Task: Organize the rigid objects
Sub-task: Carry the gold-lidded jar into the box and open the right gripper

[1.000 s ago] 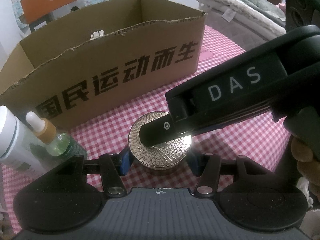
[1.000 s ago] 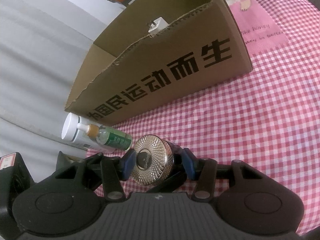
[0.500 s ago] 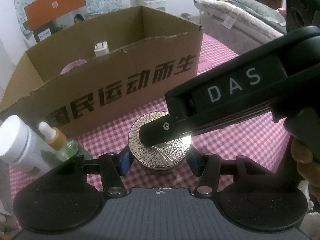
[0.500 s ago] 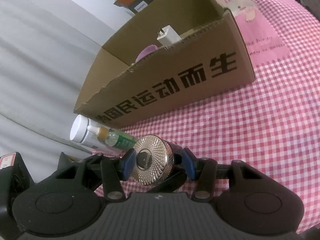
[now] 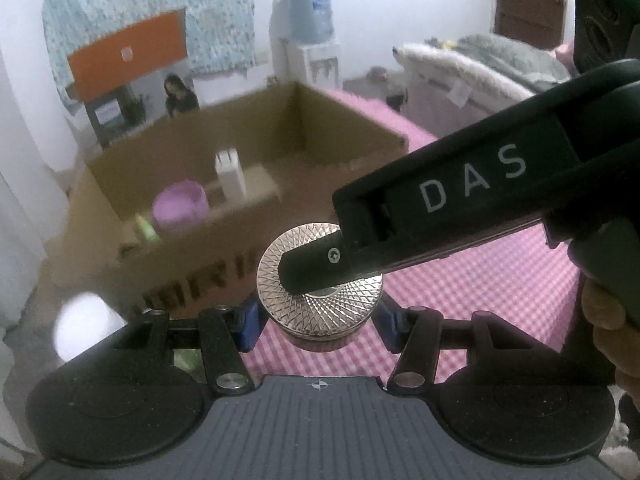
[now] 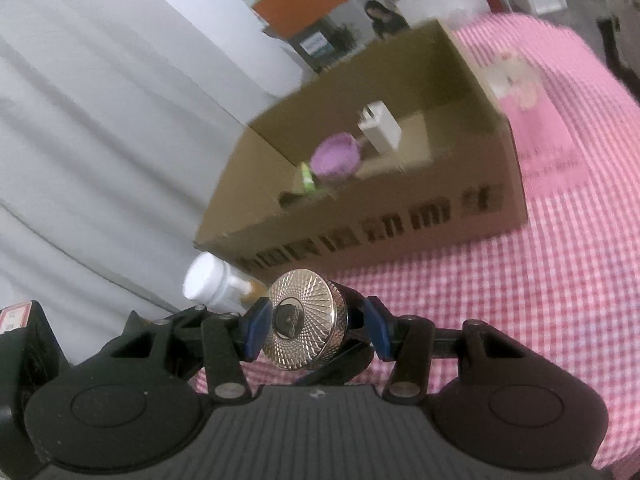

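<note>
A round jar with a gold patterned lid [image 5: 320, 304] is held between both grippers above the pink checked cloth. My left gripper [image 5: 318, 320] is shut on the jar's sides. My right gripper [image 6: 310, 326] is shut on the same jar [image 6: 304, 320], lid facing the camera; its black finger [image 5: 312, 272] lies across the lid in the left wrist view. The open cardboard box [image 5: 360, 156] stands just ahead, and it also shows in the right wrist view [image 6: 460, 216].
Inside the box are a purple round tub [image 6: 336, 156], a white plug [image 6: 380, 126] and a green item [image 6: 306, 176]. A white-capped bottle [image 6: 208, 284] and a dropper bottle [image 6: 250, 294] lie left of the box. A grey curtain hangs on the left.
Both grippers have risen with the jar. The box interior has come into view, and the bottles have dropped lower in the frame.
</note>
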`<state>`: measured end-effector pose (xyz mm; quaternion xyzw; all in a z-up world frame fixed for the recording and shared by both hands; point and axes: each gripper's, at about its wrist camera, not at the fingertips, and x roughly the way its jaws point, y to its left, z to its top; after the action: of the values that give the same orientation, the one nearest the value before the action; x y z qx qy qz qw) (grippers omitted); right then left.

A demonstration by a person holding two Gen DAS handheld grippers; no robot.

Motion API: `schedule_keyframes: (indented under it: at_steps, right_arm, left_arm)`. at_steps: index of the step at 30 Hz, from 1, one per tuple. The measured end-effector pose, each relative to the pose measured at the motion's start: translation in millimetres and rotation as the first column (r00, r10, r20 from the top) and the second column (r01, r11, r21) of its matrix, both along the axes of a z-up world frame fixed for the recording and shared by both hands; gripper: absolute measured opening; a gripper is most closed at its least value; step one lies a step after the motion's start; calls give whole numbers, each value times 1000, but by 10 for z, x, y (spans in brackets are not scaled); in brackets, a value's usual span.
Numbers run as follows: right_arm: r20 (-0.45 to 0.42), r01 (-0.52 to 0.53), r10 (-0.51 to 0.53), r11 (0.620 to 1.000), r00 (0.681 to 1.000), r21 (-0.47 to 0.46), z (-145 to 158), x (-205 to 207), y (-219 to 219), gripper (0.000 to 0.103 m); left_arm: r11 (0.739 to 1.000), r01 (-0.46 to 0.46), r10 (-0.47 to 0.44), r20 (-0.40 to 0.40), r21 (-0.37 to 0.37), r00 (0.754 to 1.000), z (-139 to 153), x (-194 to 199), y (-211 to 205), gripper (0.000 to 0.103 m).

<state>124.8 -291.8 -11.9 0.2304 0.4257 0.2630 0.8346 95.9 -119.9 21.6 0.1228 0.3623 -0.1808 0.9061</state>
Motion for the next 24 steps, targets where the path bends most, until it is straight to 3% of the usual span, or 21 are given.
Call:
schedule_keyframes:
  at_steps: [6, 11, 17, 24]
  right_arm:
    - [108, -28, 33, 999, 994, -41, 446, 148, 102, 54]
    - [148, -50, 59, 997, 987, -63, 683, 427, 156, 54]
    - [106, -82, 91, 993, 990, -89, 756, 979, 216, 54]
    - [-31, -137, 135, 984, 990, -117, 506, 1649, 275, 54]
  left_arm:
    - [1000, -8, 10, 63, -19, 998, 319, 149, 42, 55]
    - [999, -22, 25, 63, -38, 998, 495, 440, 81, 55]
    - [997, -57, 56, -24, -57, 998, 519, 961, 144, 55]
    - [992, -112, 99, -196, -57, 976, 241, 1547, 174, 55]
